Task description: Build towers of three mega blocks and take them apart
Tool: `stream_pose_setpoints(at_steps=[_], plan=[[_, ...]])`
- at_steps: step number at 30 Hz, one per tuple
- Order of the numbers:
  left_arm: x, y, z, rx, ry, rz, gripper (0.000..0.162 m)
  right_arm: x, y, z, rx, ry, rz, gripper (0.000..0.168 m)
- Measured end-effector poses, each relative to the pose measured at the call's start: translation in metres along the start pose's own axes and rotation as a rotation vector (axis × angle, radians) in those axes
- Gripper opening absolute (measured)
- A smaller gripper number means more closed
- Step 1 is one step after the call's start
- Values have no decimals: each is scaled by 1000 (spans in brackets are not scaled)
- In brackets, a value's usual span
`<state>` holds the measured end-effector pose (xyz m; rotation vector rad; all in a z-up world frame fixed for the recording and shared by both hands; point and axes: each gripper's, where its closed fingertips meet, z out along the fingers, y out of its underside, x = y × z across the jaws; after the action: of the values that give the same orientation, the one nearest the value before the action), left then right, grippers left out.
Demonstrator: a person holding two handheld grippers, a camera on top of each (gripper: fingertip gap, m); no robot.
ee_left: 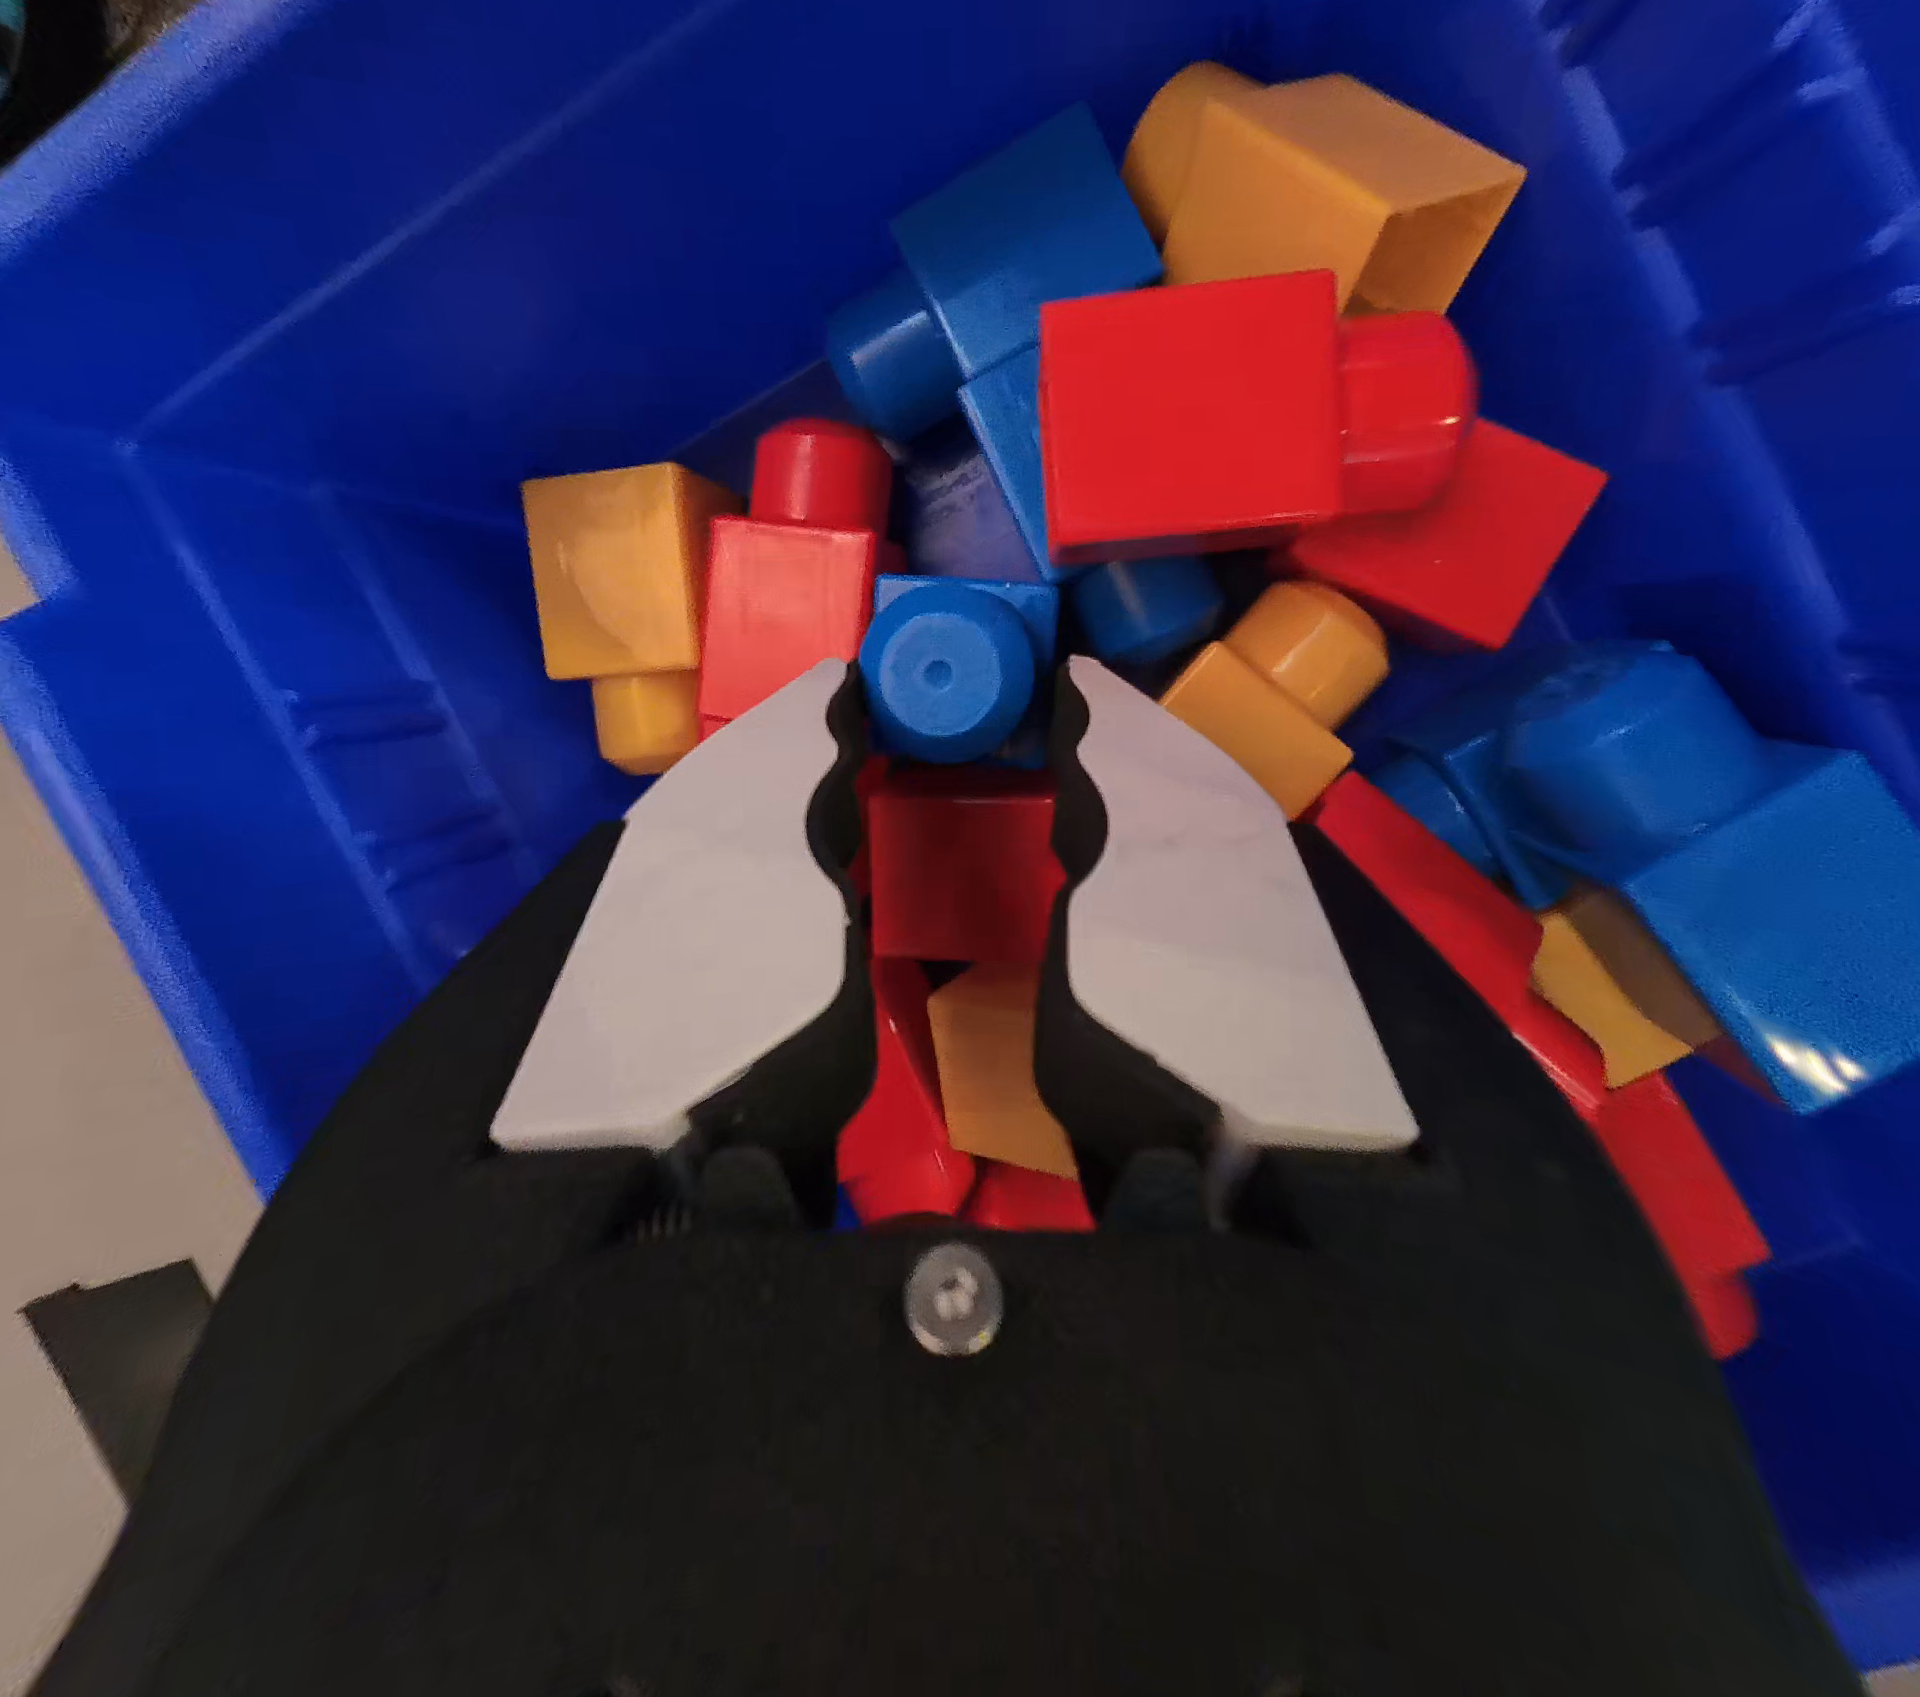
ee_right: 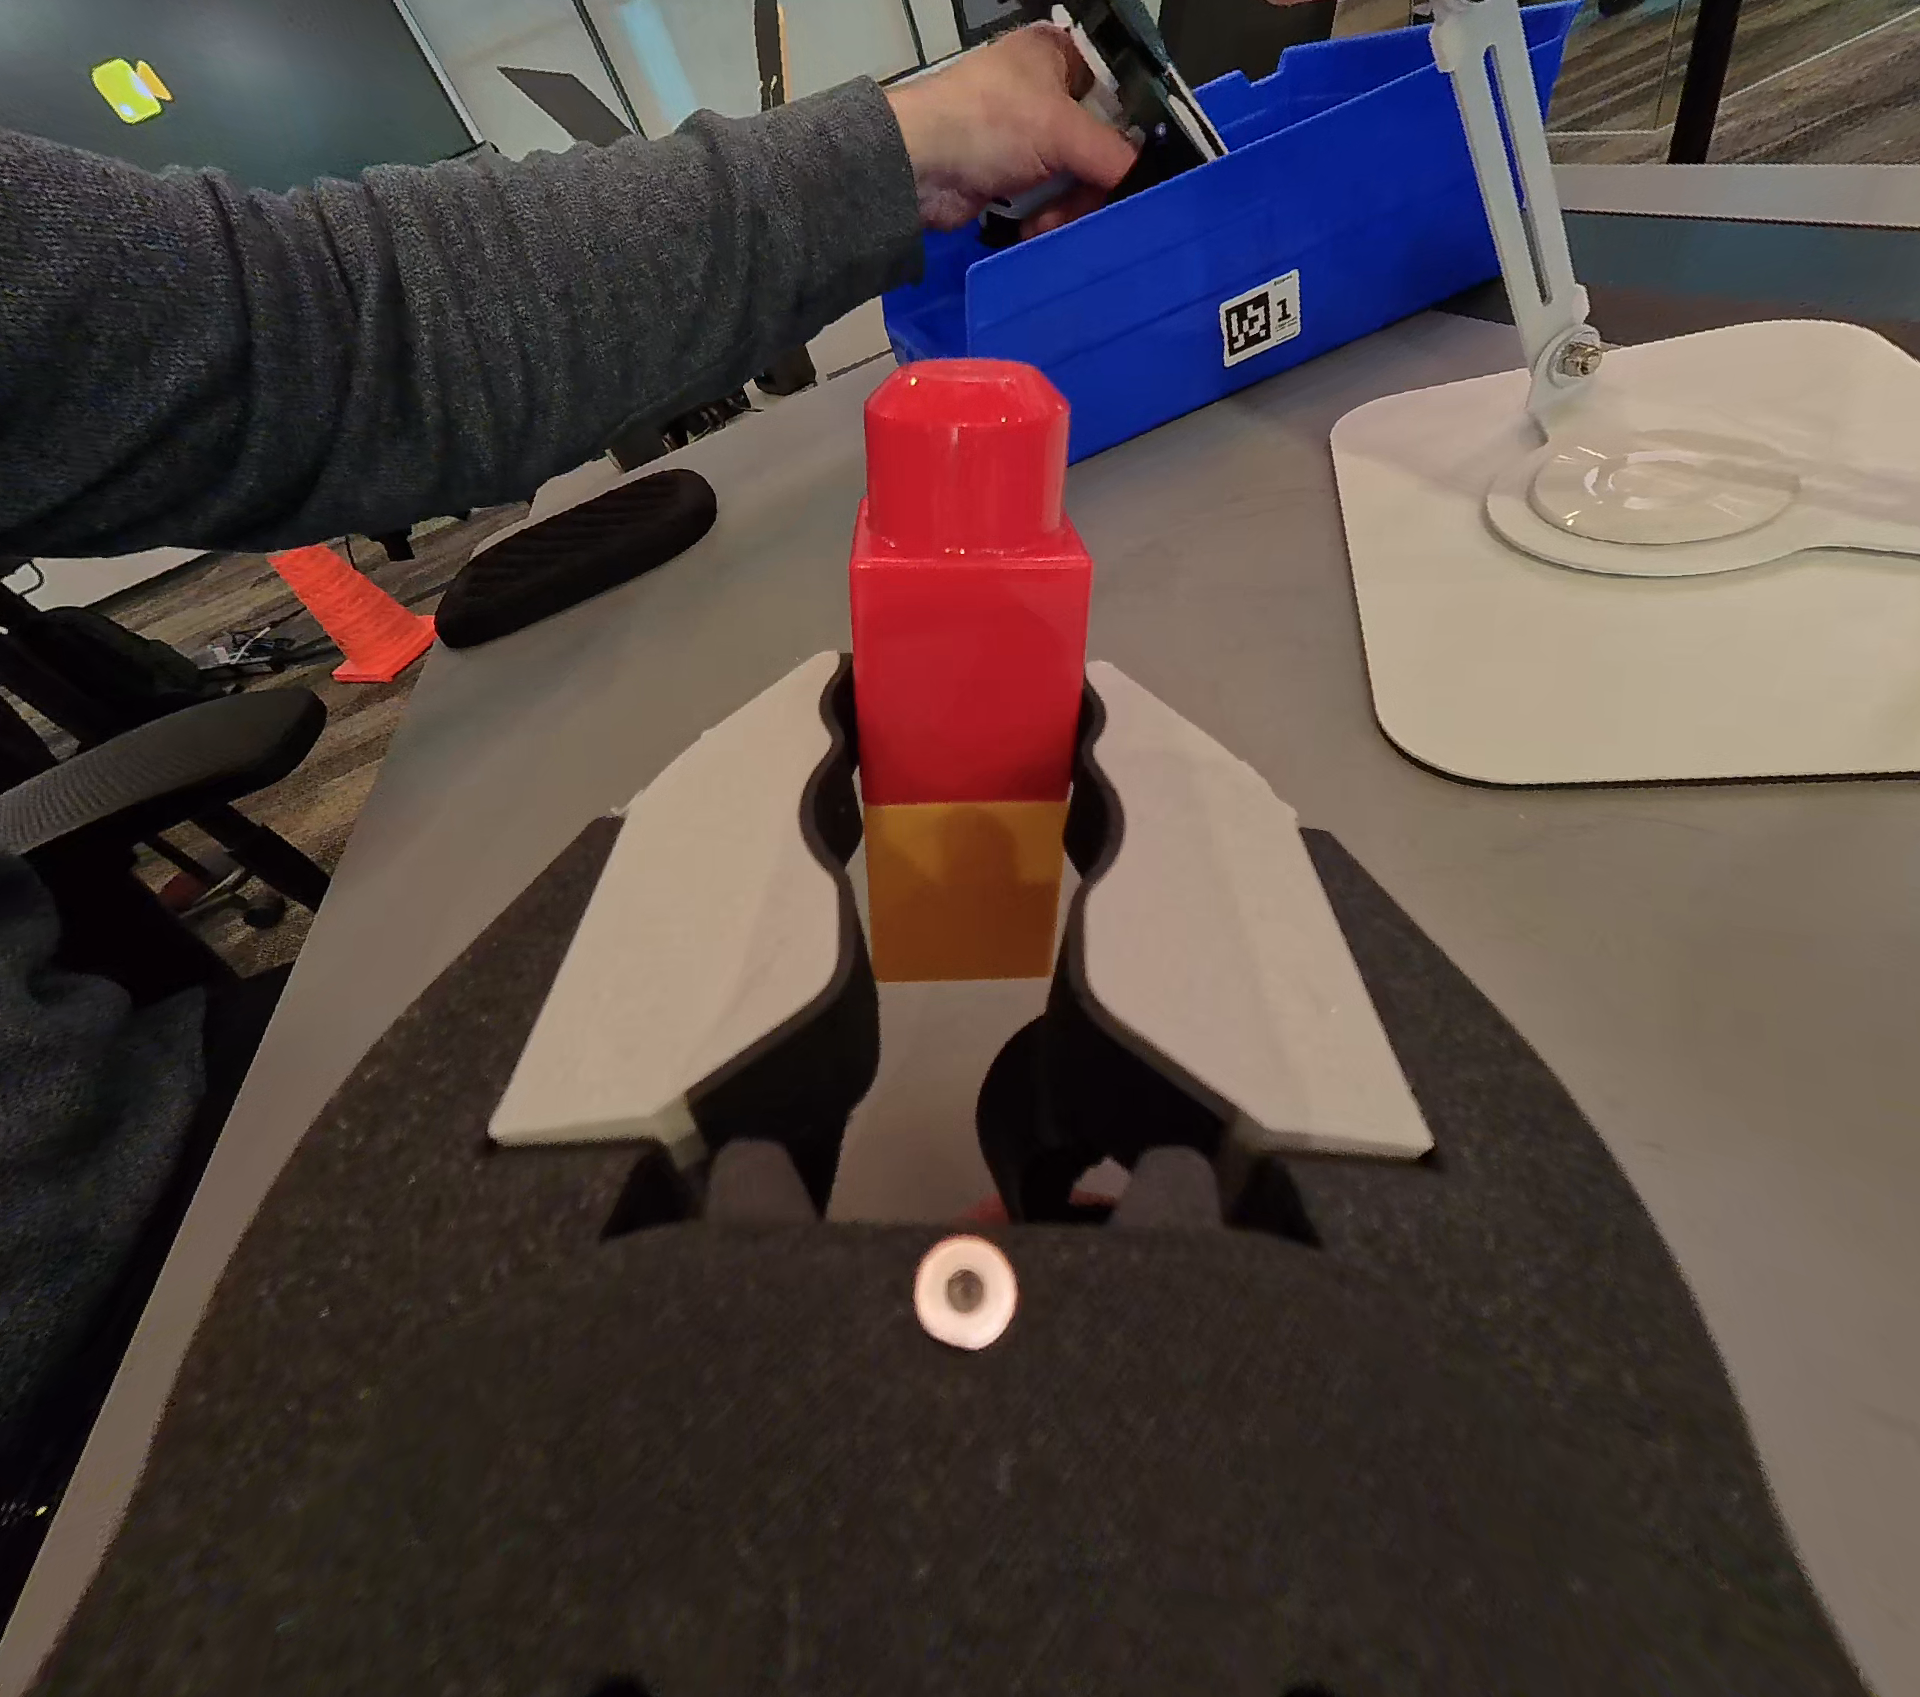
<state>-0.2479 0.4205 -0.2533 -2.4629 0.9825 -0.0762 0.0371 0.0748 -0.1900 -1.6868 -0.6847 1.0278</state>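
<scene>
My left gripper (ee_left: 958,676) is down inside the blue bin (ee_left: 520,245), over a heap of red, blue and orange mega blocks. Its jaws close around a blue block (ee_left: 951,681) whose stud faces the camera. A red block (ee_left: 961,863) lies just below it between the fingers. My right gripper (ee_right: 968,712) is shut on a two-block tower standing on the grey table (ee_right: 1558,1024): a red block (ee_right: 966,608) on top of an orange block (ee_right: 964,894). The fingers press both sides at the joint.
In the right wrist view the blue bin (ee_right: 1195,265) stands at the back of the table, with a person's hand (ee_right: 997,120) and grey sleeve reaching into it. A white stand base (ee_right: 1662,608) is at the right. The table edge and office chairs (ee_right: 156,764) are at the left. Left tips to right tips: about 45 cm.
</scene>
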Motion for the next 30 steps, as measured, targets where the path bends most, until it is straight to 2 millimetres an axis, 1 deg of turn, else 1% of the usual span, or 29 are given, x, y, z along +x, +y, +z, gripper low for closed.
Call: stream_pose_setpoints(at_steps=[3,6,9,12,14,16,18,19,21,23,25,28,30], plan=[[1,-7,-16,64,18,-24,32,0,0,0,-1,1,0,36],[10,-15,-46,145,47,-11,32,0,1,1,-11,-1,-3,37],[29,-25,-92,254,79,46,33,-2,3,2,-23,0,-14,36],[64,-32,-142,357,134,137,32,-2,3,3,-27,5,-27,36],[102,-35,-175,409,204,209,32,-3,3,3,-27,5,-33,36],[142,-36,-200,429,249,288,32,-6,3,5,-30,2,-41,36],[192,-37,-223,460,337,369,32,-11,2,7,-37,-4,-56,36],[216,-35,-231,458,382,404,32,-14,0,8,-39,-7,-66,36],[264,-33,-243,455,452,493,32,-20,-3,9,-42,-15,-85,36],[310,-28,-250,428,536,570,32,-27,-6,11,-47,-25,-103,36],[348,-25,-255,410,590,657,32,-31,-9,11,-48,-32,-120,36],[389,-20,-260,373,655,759,32,-36,-12,11,-46,-38,-139,36],[403,-18,-260,343,671,806,32,-39,-14,10,-41,-47,-153,36]])
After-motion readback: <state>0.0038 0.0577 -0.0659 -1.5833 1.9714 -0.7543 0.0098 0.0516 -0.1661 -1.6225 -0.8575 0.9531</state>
